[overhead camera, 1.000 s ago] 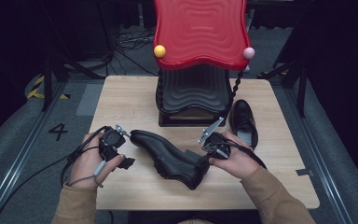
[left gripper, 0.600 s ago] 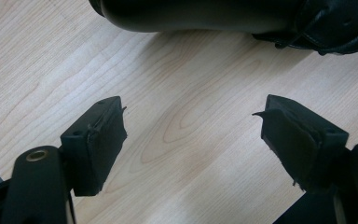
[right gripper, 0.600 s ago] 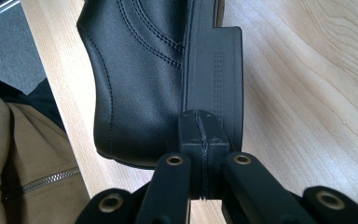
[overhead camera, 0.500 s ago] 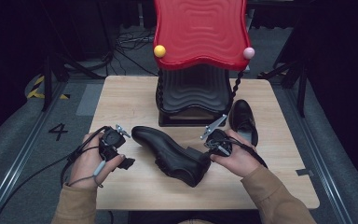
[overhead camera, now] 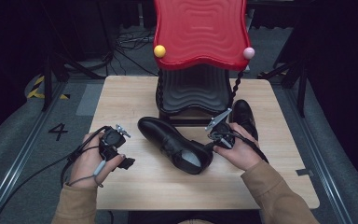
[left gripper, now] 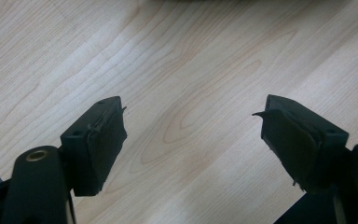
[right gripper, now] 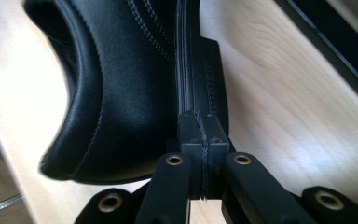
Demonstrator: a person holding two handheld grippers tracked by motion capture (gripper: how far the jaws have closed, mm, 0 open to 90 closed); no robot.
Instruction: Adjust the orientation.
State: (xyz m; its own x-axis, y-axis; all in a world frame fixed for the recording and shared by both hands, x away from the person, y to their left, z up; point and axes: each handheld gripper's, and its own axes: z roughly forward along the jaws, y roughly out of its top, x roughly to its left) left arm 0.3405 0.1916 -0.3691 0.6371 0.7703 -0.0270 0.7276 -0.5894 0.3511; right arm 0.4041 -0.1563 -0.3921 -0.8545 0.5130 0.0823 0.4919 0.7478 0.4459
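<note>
Shoe [overhead camera: 175, 144] in black leather lies on its side across the middle of the wooden table [overhead camera: 135, 98], toe pointing toward the far left, heel toward the near right, opening facing up. Right gripper [overhead camera: 213, 140] sits at the heel end, just beside the shoe; in the right gripper view its jaws are pressed flat together with nothing between them, their tips [right gripper: 203, 128] touching the edge of the sole at the heel [right gripper: 205, 79]. Left gripper [overhead camera: 121, 156] rests well apart from the shoe, to its left, held low over bare tabletop; its jaws stand wide apart with only wood grain between them [left gripper: 191, 135]. Second black shoe [overhead camera: 243, 116] stands behind the right hand [overhead camera: 240, 149], near the dark base of the red stand [overhead camera: 200, 32].
</note>
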